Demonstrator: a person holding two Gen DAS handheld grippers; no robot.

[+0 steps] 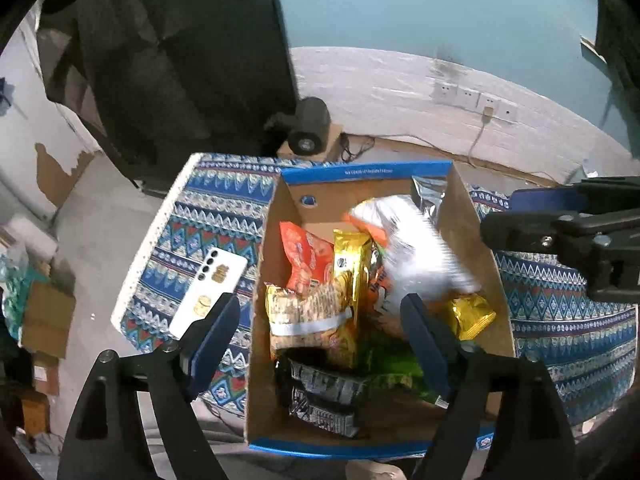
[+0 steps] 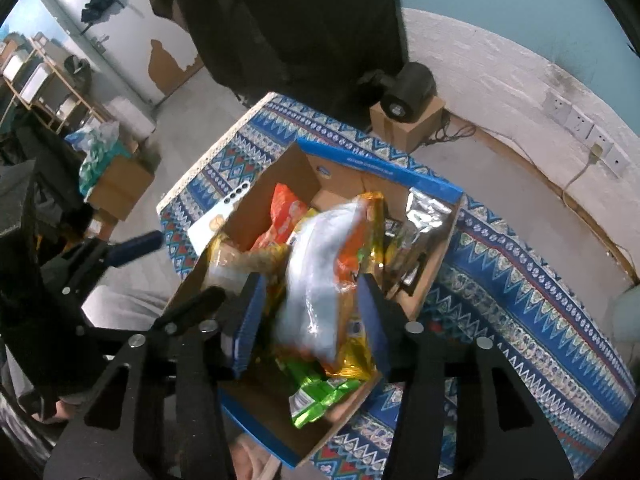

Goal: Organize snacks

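Two grippers: both point down into one open cardboard box (image 1: 472, 240).
Left gripper (image 1: 320, 344): fingers wide apart, empty, poised over the near half of the box; no packet touches the pads.
Right gripper (image 2: 308, 316): fingers apart, with a blurred white-and-orange snack bag (image 2: 316, 280) between them; contact with the pads cannot be told.
Near contents: black wrapped packets (image 1: 324, 400) at the box's near wall, a green packet (image 1: 392, 376) beside them.
Middle contents: yellow biscuit packet (image 1: 308, 312), small gold packet (image 1: 472, 316) toward the right wall.
Far contents: orange snack packet (image 1: 304, 260), upright gold packet (image 1: 352, 256), silver foil bag (image 1: 428, 196) in the far right corner.
Box support: table with a blue patterned cloth (image 1: 192, 216).
Beside the box: white phone (image 1: 208, 288), lying face down on the cloth at the left.
Beyond the table: black cylindrical device (image 1: 308, 126) on a small carton, white brick wall with sockets (image 1: 476, 98).
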